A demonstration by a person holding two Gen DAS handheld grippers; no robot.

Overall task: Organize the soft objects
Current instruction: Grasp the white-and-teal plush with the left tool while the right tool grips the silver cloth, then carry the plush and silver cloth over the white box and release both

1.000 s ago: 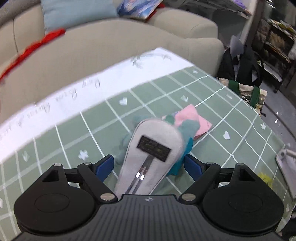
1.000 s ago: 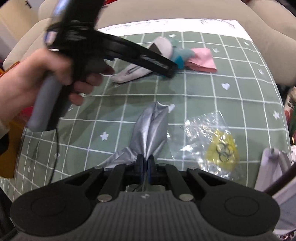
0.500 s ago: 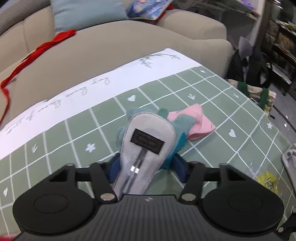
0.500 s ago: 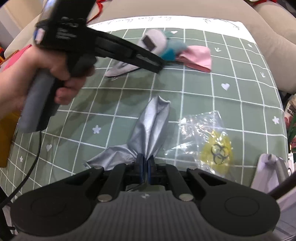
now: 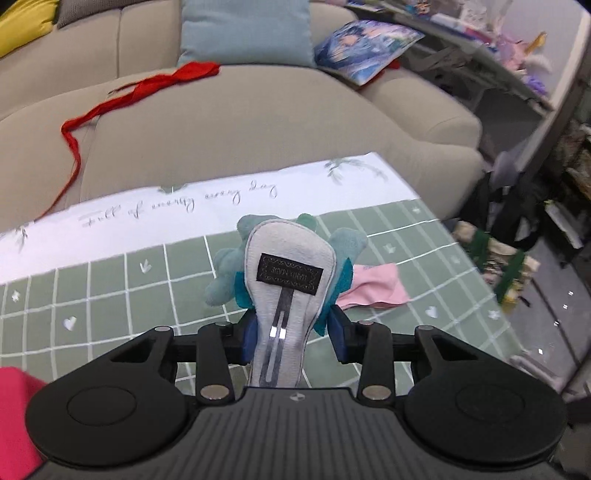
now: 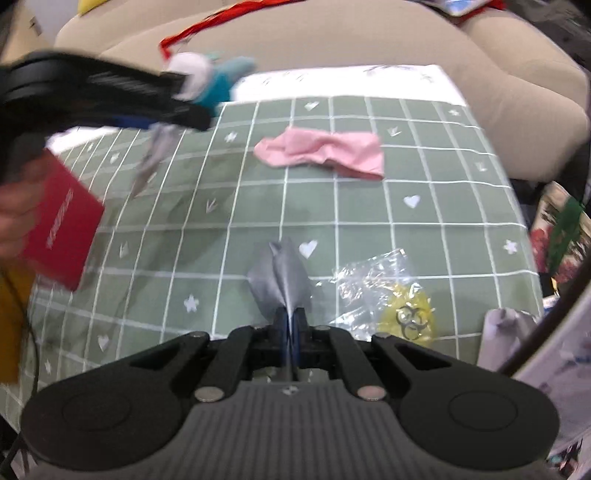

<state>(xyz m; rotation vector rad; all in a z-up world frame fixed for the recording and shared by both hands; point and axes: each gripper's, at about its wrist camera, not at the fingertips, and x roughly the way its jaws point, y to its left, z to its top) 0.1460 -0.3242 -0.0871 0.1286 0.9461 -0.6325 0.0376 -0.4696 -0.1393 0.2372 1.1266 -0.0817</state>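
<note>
My left gripper (image 5: 291, 334) is shut on a grey and teal plush pouch (image 5: 286, 280) with a black label and holds it above the green checked tablecloth (image 5: 110, 295). In the right wrist view the pouch (image 6: 207, 79) hangs in the air at the upper left. My right gripper (image 6: 291, 325) is shut on a silver-grey cloth (image 6: 282, 280), lifted off the table. A pink cloth (image 6: 325, 153) lies flat on the far part of the table; it also shows in the left wrist view (image 5: 373, 290).
A clear plastic bag with a yellow biohazard pouch (image 6: 402, 306) lies right of my right gripper. A red card (image 6: 59, 229) is at the left edge. A beige sofa (image 5: 240, 122) with a blue cushion (image 5: 245, 31) and a red ribbon (image 5: 122, 99) stands behind the table.
My left gripper closed on the plush pouch and lifted it off the table. My right gripper raised the silver-grey cloth, which now hangs bunched.
</note>
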